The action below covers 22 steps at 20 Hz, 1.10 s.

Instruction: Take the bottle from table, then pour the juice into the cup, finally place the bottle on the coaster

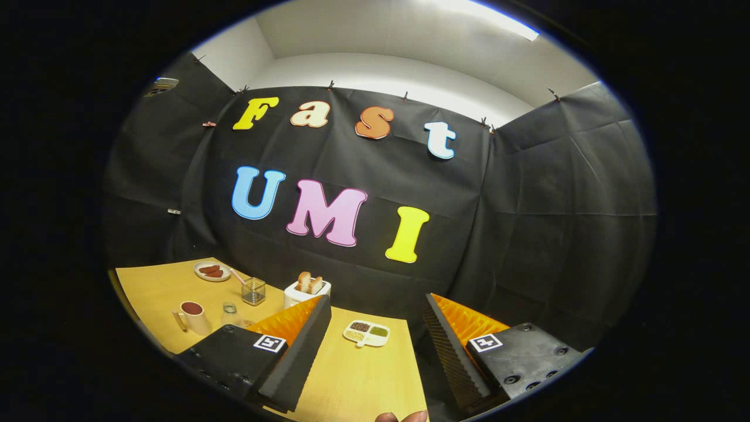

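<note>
My gripper (376, 300) is open, held high over the table's right part, with nothing between its fingers. A small clear bottle (229, 315) stands on the yellow wooden table (357, 381), off to the left beyond the left finger (299, 346), whose body hides its base. Just left of the bottle is a white cup (192, 316) with a handle and a dark red inside. Both are well away from the fingertips.
At the back of the table are a plate of brown food (212, 271), a wire mesh holder (253, 291) and a white toaster with bread (306, 290). A divided dish of grains (366, 333) lies between the fingers, further ahead. A person's fingertips (401, 417) show at the near edge.
</note>
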Motion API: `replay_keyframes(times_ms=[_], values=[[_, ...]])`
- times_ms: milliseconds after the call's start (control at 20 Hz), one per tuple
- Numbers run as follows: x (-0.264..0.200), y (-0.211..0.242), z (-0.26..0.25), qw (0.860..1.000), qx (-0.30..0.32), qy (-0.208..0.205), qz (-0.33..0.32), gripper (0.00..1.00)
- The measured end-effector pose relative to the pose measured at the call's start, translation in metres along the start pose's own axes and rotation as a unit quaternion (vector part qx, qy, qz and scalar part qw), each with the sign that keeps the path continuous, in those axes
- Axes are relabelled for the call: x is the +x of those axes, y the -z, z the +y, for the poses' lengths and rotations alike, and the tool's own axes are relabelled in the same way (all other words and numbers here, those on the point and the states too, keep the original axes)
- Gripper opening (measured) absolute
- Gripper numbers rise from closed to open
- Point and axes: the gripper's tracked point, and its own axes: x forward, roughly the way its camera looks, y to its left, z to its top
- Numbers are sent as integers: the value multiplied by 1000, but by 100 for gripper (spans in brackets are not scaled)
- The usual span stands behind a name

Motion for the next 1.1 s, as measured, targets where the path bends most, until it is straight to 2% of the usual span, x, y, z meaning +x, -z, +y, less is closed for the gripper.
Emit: replay_keyframes(times_ms=[250, 500, 750, 1100], values=[[3, -6, 47, 1000, 4, -21, 0, 97], [8, 6, 114, 997, 24, -67, 10, 97], [14, 36, 180, 994, 26, -107, 8, 97], [26, 102, 242, 991, 44, -128, 10, 97]])
